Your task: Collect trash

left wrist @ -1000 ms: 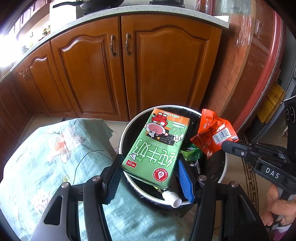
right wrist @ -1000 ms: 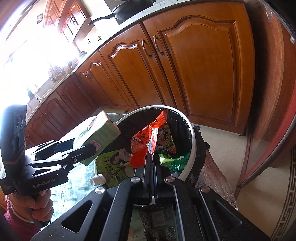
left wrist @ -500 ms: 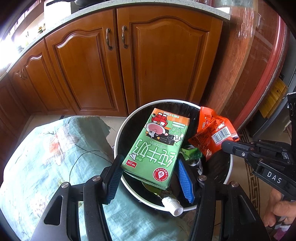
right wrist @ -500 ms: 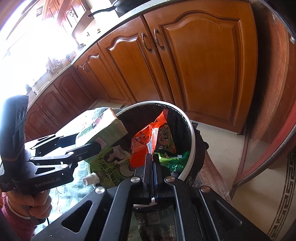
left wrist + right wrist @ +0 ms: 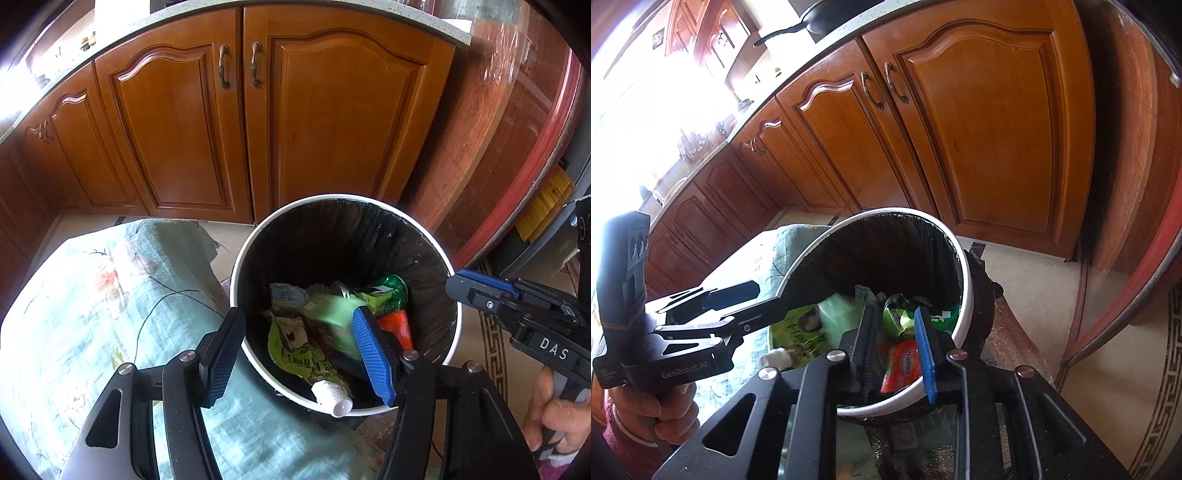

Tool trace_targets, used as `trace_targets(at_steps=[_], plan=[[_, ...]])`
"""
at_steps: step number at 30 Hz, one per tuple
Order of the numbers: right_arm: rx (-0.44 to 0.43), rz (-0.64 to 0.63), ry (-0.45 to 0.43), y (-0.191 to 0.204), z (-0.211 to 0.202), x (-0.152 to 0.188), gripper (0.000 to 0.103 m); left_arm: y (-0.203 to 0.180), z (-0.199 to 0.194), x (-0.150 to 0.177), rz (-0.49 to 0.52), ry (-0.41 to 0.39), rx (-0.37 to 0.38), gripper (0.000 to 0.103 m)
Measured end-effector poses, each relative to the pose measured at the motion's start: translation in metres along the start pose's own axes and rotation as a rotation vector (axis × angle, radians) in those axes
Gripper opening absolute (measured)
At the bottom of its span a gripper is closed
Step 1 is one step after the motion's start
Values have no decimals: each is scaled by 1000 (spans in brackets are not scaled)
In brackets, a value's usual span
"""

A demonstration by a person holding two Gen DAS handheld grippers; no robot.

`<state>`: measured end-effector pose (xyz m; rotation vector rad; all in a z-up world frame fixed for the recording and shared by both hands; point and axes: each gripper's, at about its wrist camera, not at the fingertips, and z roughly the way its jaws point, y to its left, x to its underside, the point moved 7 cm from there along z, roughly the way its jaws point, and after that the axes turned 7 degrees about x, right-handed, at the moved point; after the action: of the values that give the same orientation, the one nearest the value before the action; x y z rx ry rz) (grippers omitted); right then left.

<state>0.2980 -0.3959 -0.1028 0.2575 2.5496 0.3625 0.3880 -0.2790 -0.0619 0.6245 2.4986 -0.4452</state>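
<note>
At the bottom of the left wrist view, the left gripper (image 5: 299,350) stands open over the near rim of the bin (image 5: 369,199), its jaws having just opened wider, and nothing is between them. The green carton (image 5: 332,317) it let go of shows as a blurred streak inside the bin at lower centre, seemingly caught mid-fall, though the smear makes its pose hard to read. Low in the right wrist view, the right gripper (image 5: 897,350) has also just been parting its jaws; they are partly open and grip nothing, and the orange wrapper (image 5: 901,363) lies in the bin just below them. A green pouch with a white cap (image 5: 332,397) hangs over the near rim. Further in lie crumpled green packets (image 5: 384,295) against the black liner. Left of the bin sits a pale floral cloth (image 5: 92,314), and wooden cabinet doors (image 5: 332,122) fill the upper frame.

Both drops look done. To finish the step well, keep both grippers spread, lift them straight up clear of the rim, and avoid catching the liner or nudging the overhanging pouch out.
</note>
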Motion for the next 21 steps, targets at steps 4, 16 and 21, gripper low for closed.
trace_targets(at_steps=[4,16,21], plan=[[-15,8,-20,5,-10,4,43,2,-13,4,-18,-22,2,60],[-53,52,-135,34,-53,32,90,23,-72,67,-174,-127,54,66],[-42,56,-166,51,-67,52,95,38,-105,107,-256,-203,52,71]])
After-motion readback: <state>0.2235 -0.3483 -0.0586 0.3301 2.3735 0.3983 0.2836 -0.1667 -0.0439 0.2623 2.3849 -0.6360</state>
